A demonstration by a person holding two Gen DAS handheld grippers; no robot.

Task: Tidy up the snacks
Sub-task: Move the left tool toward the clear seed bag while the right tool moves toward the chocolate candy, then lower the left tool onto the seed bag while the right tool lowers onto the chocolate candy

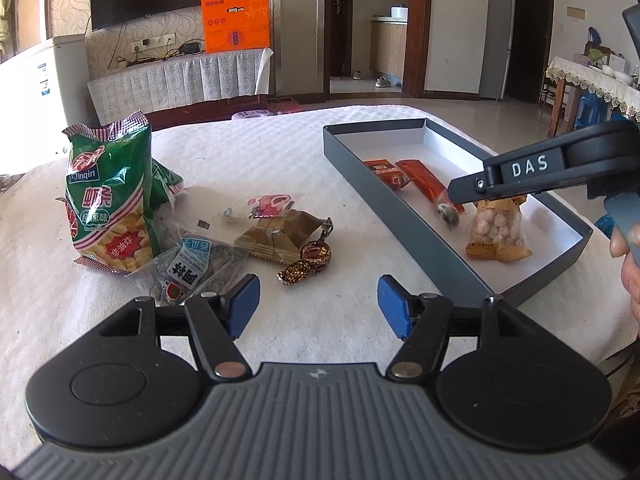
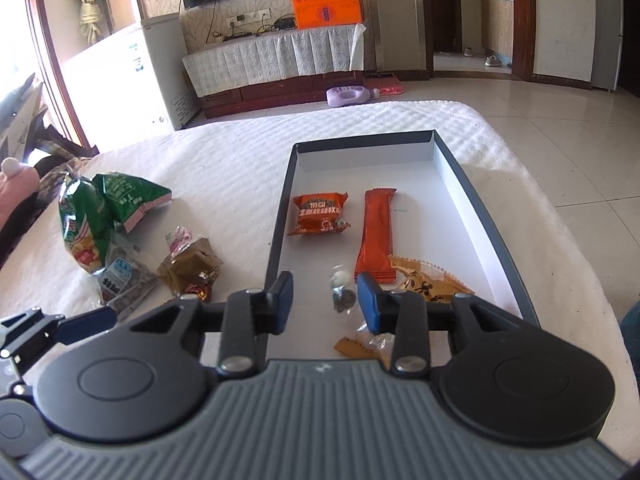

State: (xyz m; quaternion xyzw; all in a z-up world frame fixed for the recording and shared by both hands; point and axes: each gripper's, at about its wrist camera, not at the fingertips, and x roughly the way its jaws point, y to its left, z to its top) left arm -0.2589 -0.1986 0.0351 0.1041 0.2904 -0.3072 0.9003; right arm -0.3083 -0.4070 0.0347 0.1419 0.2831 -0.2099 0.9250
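Currently both grippers are seen with jaws parted and nothing gripped. Right gripper (image 2: 325,300) is hung over the grey tray (image 2: 486,216), a small clear-wrapped candy (image 2: 343,289) lying loose between its pads. Left gripper (image 1: 318,306) is held over white cloth (image 1: 260,152), snack pile (image 1: 224,236) at eleven o'clock.

1. A black arm of the right hand-held gripper (image 1: 460,194) crosses the long orange packet (image 1: 424,184) in the grey tray (image 1: 400,216), covering its near end and the top of the clear bag of nuts (image 1: 498,228).
2. A person's hand (image 1: 628,256) is cut off by the right edge of the left wrist view.
3. In the right wrist view, the small wrapped sweet (image 2: 342,292) is too blurred to identify.
4. The big green snack bag (image 1: 108,196) hides most of a second green bag (image 1: 166,178) behind it.
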